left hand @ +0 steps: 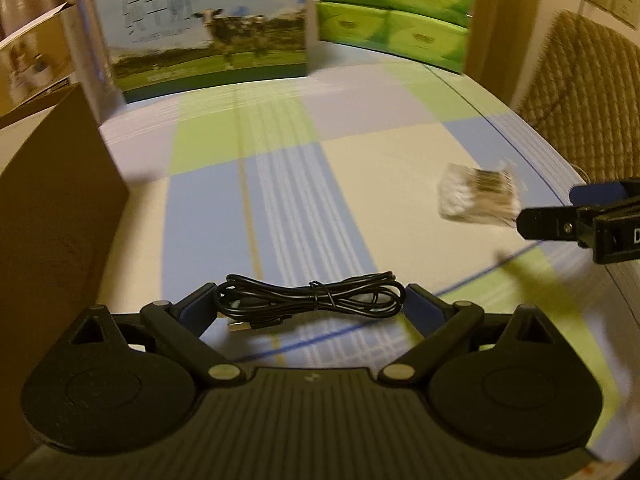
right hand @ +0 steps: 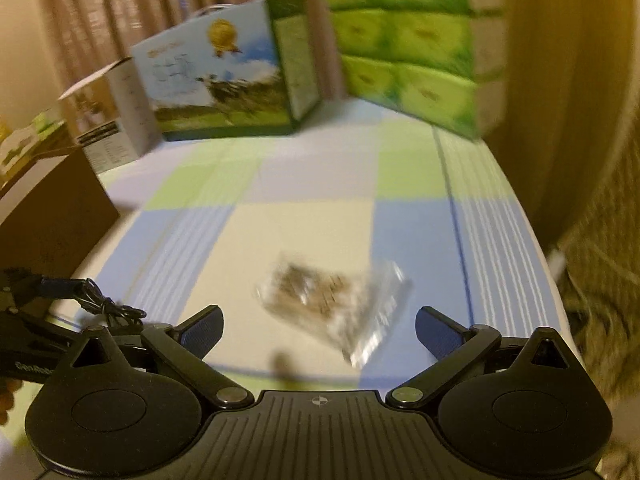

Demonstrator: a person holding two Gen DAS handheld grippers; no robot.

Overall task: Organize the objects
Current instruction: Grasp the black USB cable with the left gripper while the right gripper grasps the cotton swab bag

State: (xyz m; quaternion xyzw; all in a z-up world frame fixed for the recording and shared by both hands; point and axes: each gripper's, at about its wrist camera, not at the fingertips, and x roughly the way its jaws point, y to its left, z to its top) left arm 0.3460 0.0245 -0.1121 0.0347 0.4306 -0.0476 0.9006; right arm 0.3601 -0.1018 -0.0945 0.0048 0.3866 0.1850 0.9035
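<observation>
**Cable in Grip, Packet Loose on Checked Cloth**

At lower centre of the left wrist view, the left gripper (left hand: 310,306) holds a bundled black cable (left hand: 312,300) between widely spread fingers. The right gripper (right hand: 318,330) stands wide open and holds nothing, with a clear plastic packet (right hand: 332,300) lying just ahead of it. Open checked tablecloth (left hand: 360,160) stretches beyond. A brown carton (left hand: 52,208) bounds the left edge; a cow-printed box (left hand: 208,28) and green packs (left hand: 392,12) line the far edge.
</observation>
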